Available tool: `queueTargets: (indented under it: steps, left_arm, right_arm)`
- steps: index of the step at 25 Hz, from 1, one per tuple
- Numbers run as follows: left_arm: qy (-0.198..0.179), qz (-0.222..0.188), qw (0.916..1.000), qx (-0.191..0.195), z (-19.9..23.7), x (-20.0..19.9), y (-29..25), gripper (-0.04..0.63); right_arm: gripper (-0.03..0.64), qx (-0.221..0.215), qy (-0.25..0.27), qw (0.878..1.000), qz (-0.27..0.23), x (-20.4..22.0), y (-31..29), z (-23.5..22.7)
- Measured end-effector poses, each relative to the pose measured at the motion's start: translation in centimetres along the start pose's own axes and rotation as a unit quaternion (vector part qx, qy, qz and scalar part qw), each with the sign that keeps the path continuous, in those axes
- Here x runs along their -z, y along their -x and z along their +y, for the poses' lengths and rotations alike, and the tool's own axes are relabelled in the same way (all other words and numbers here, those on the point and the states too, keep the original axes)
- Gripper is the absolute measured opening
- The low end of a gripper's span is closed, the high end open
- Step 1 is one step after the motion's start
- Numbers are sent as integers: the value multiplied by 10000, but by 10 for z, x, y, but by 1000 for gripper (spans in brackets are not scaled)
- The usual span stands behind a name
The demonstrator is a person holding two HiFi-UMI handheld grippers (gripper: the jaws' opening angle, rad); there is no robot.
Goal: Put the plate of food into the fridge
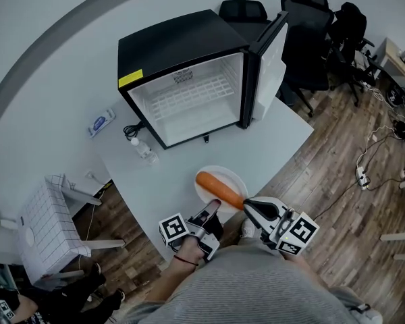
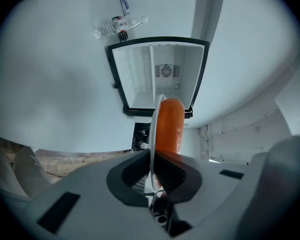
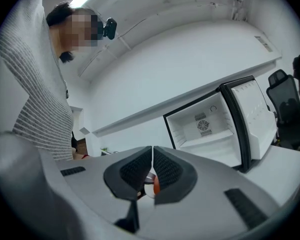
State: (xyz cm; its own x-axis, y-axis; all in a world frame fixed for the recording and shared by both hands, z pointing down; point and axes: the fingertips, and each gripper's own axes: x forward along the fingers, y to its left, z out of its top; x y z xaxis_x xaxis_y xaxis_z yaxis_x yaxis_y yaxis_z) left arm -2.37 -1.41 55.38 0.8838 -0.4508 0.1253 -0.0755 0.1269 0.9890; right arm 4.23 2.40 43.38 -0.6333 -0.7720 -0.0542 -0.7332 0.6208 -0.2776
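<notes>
A white plate (image 1: 224, 175) carrying a long orange piece of food (image 1: 219, 189) sits near the front edge of the white table (image 1: 277, 147). My left gripper (image 1: 212, 209) is shut on the plate's near rim; in the left gripper view the plate (image 2: 151, 134) runs edge-on between the pads of that gripper (image 2: 152, 171), with the food (image 2: 169, 126) beside it. My right gripper (image 1: 248, 206) is at the plate's right rim by the food's end, its jaws (image 3: 152, 171) shut with nothing seen between them. The black mini fridge (image 1: 189, 79) stands behind with its door (image 1: 270, 63) swung open.
A water bottle (image 1: 145, 150) and a black cable lie left of the fridge, with a small packet (image 1: 101, 122) further left. Office chairs (image 1: 310, 32) stand behind the table. A white stool (image 1: 47, 228) stands on the wood floor at the left.
</notes>
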Motion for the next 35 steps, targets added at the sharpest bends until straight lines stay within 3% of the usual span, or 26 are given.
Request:
queueTargets:
  steps: [13,22,35]
  left_arm:
    - [242,-769,9967,51,-16,-11,-88,28]
    - [152,-805,9966,-41,-15,-13,-107,29]
    - [231,-778,9965,179,-36,-28,-108,29]
  right_arm:
    - [15,-844,229,9959,223,-26,2,-82]
    - [15,-920,189,9954,201,-30,0,-105]
    - [15,-897,250,9954,242,-34,-15,-98]
